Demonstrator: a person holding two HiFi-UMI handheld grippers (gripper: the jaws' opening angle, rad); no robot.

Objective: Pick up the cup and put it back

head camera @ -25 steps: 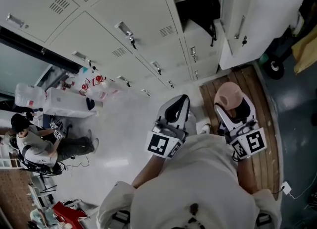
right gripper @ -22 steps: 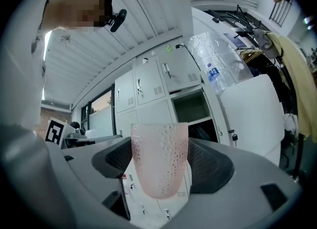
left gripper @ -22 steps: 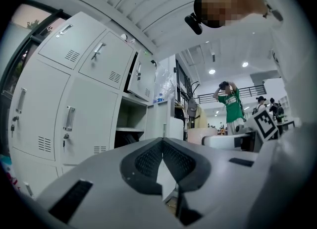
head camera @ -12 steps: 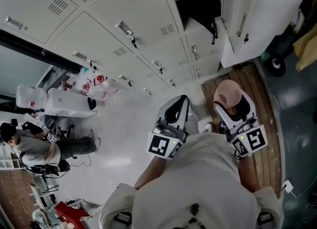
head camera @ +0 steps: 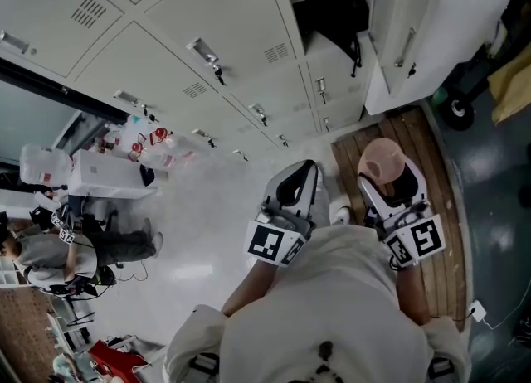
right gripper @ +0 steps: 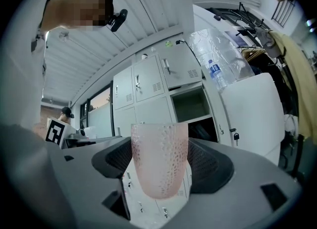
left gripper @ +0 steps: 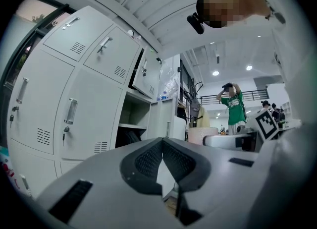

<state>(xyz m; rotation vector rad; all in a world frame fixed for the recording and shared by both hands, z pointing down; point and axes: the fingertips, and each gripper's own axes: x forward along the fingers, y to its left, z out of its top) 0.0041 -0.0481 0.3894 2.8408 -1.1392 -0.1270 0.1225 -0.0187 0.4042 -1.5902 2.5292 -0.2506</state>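
The cup [right gripper: 159,158], pink, translucent and dimpled all over, sits clamped between the two dark ribbed pads of the right gripper [head camera: 390,182], off the ground. In the head view we see it held over a strip of wooden floorboards [head camera: 436,149] at the foot of the lockers. The left gripper [left gripper: 162,143] has its jaws closed together with nothing between them, and we see it over the pale glossy floor [head camera: 199,232].

Around us stands a wall of light grey metal lockers [head camera: 207,50] with handles and vent slots. One compartment [head camera: 332,8] is open and dark, its door [head camera: 431,25] swung out. A person [head camera: 58,253] is off at the left edge of the floor, and another in a green shirt [left gripper: 233,106] stands far back in the room.

The only print we can make out is the black-and-white square marker on each gripper's cube [head camera: 270,242]. A water bottle [right gripper: 216,74] on top of the lockers has a blue label, too small to read.
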